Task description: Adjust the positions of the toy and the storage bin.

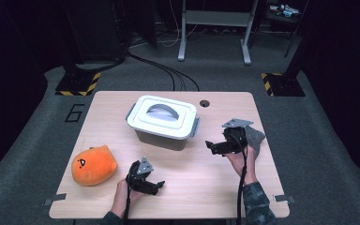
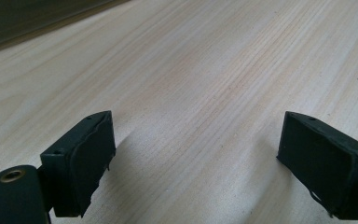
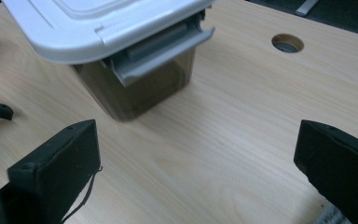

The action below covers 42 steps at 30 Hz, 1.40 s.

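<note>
Work surface: your wooden table (image 1: 215,187).
It carried a lidded storage box (image 1: 163,121) and an orange plush toy (image 1: 93,165).

An orange plush toy (image 1: 93,165) lies near the wooden table's (image 1: 201,187) left edge.

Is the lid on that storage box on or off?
On. The white lid sits flat over the box; in the right gripper view its grey side latch hangs against the wall. Locked or not: cannot tell.
</note>
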Each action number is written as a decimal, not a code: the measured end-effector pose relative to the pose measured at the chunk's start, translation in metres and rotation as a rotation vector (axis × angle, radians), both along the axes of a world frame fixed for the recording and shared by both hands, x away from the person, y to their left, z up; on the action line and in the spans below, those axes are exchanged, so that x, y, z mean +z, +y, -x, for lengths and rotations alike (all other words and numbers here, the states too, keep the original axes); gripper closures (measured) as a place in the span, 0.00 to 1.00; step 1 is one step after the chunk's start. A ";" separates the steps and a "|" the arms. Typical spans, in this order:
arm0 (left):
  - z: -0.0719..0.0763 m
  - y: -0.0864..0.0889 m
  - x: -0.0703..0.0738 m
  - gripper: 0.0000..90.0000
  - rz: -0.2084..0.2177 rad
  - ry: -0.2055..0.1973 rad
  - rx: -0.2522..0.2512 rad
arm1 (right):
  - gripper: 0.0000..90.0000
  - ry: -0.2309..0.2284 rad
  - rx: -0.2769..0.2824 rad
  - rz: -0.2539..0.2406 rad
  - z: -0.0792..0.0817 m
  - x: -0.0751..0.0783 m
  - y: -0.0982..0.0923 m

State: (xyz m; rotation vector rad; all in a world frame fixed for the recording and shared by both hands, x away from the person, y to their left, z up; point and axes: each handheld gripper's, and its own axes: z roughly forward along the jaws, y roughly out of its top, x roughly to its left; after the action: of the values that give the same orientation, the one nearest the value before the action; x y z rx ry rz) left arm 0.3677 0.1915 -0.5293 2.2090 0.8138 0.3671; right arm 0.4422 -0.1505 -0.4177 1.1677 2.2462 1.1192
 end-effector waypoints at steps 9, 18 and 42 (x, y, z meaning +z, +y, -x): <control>0.001 0.000 0.000 0.12 0.006 0.002 0.007 | 0.00 -0.014 0.060 0.008 -0.020 0.018 0.028; 0.001 0.000 0.000 0.12 -0.002 0.003 0.003 | 0.00 -0.007 0.121 0.025 -0.042 0.026 0.057; 0.003 -0.001 -0.001 0.12 0.007 -0.003 0.015 | 0.38 -0.009 0.204 0.055 -0.082 0.026 0.112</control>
State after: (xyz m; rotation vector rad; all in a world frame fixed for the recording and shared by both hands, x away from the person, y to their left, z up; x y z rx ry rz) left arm 0.3652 0.1908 -0.5302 2.1963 0.8290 0.3745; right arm 0.5241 -0.0384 -0.3919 0.9262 2.4164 1.1257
